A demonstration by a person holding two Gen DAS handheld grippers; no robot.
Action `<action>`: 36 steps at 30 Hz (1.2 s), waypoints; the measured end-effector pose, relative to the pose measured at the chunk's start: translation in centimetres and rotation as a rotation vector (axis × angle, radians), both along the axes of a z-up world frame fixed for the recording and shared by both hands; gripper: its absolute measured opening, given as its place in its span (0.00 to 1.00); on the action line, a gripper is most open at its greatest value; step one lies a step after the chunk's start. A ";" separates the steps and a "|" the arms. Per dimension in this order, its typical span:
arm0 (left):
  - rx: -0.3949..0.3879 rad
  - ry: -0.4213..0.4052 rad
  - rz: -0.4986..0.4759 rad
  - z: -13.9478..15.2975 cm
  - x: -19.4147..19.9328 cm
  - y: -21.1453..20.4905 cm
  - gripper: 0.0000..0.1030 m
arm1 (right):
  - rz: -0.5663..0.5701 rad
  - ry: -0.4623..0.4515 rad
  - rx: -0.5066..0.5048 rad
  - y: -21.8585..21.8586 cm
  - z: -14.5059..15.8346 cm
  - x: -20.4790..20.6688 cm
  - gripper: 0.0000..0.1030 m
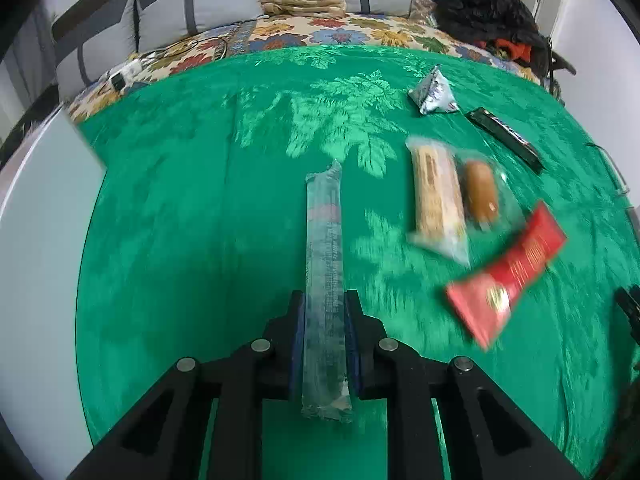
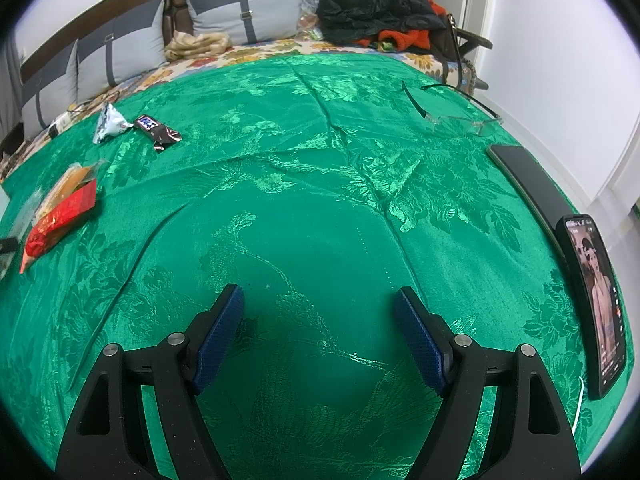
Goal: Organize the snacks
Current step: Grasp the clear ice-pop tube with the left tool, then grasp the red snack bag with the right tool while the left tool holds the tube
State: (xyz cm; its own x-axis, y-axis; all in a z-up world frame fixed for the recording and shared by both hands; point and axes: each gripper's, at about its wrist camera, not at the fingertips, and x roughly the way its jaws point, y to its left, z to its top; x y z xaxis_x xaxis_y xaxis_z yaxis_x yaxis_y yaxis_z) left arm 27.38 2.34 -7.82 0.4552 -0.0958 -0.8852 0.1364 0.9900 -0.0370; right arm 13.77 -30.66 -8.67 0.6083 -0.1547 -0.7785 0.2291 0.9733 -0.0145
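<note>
A: What does the left tool (image 1: 325,312) hold?

B: Its two blue pads (image 1: 298,344) are pressed against the sides of a long, narrow, clear plastic snack sleeve (image 1: 323,248), which runs straight ahead from the jaws over the glossy green leaf-patterned cloth (image 1: 192,208). I cannot tell what is inside the sleeve; the wrapper is misty and blurred.

A: And the other snacks, taking that sleeve as the mark?

B: All lie to its right on the cloth. Nearest is a clear packet with a pale beige bar (image 1: 436,200) in it, and touching that packet's far side is a clear wrapper holding a brown oblong bun (image 1: 481,194). Below those, nearer the camera, lies a flat red foil packet with gold print (image 1: 506,276), tilted. Farther back sits a puffed silver pyramid-shaped pouch (image 1: 434,90), and just right of it a dark slim chocolate bar wrapper (image 1: 506,138).

A: The right tool (image 2: 319,312)?

B: Its jaws stand wide with nothing between them, only bare green cloth beneath. In its view, clear-framed glasses (image 2: 466,122) and two dark phones, one shut off (image 2: 528,184) and one with a lit screen (image 2: 600,304), lie at the right side of the cloth, well apart from the snacks.
</note>
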 end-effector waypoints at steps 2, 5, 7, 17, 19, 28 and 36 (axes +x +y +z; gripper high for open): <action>-0.013 0.002 0.013 -0.1 -2.3 0.8 0.18 | 0.000 0.000 0.000 0.0 0.0 0.0 0.78; -0.009 -0.008 0.014 -0.2 -6.1 1.4 0.18 | 0.000 0.000 0.000 0.0 0.0 0.0 0.78; -0.010 -0.012 0.018 -0.4 -9.0 2.0 0.18 | 0.000 0.000 0.000 0.0 0.0 0.0 0.78; 0.025 -0.128 0.028 -1.1 -14.4 2.5 0.20 | -0.001 0.000 0.001 0.1 0.0 0.0 0.78; 0.018 -0.149 0.032 -1.2 -14.5 2.6 0.20 | -0.001 0.000 0.001 0.1 0.0 0.0 0.78; -0.046 -0.200 0.046 -1.3 -15.0 3.6 0.20 | -0.057 0.060 0.092 1.9 1.4 1.3 0.83; -0.042 -0.200 0.046 -1.4 -15.0 3.7 0.20 | 0.058 0.101 0.514 14.9 3.2 8.4 0.83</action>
State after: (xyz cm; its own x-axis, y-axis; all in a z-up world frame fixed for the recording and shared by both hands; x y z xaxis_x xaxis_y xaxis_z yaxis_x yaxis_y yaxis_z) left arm 12.34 6.01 -9.23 0.6263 -0.1060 -0.7723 0.1001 0.9934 -0.0553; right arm 22.22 -15.77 -5.47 0.5222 0.2942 -0.8004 0.1968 0.8717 0.4488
